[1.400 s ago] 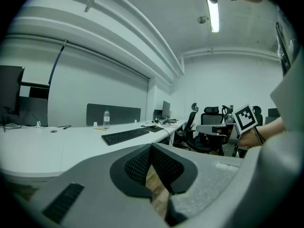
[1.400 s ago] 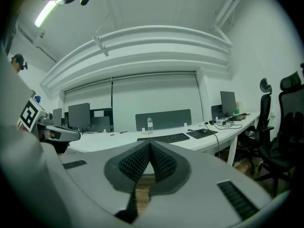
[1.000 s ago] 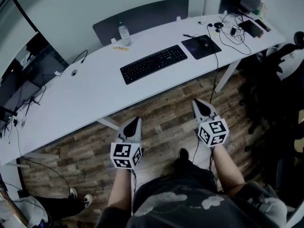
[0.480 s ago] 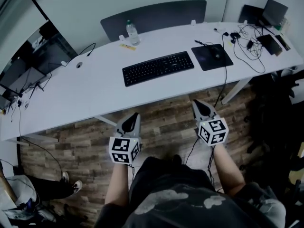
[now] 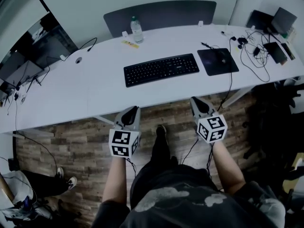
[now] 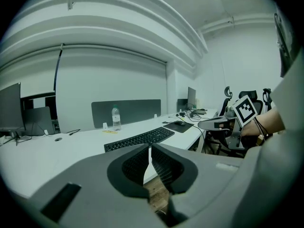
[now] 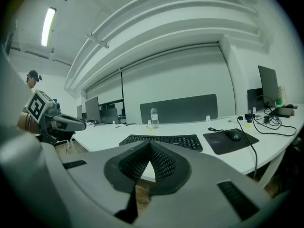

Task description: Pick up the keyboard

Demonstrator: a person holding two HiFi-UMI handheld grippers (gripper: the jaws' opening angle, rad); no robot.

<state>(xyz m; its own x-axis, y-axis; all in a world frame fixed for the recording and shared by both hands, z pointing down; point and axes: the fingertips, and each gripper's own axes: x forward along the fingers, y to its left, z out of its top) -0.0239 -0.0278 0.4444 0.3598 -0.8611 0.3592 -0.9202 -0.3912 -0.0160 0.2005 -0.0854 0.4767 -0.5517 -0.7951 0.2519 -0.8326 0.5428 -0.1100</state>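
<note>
Head view: the left gripper (image 5: 134,109) and right gripper (image 5: 194,100), both closed and empty, had advanced to the white desk's (image 5: 95,89) edge, with the flat black plastic keyboard (image 5: 161,69) ahead between them. Each gripper view showed jaws together and the keyboard still beyond reach, so they needed opening first.

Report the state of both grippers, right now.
Left gripper: closed, holding nothing, not yet at the keyboard.
Right gripper: closed, holding nothing, also short of the keyboard.
</note>
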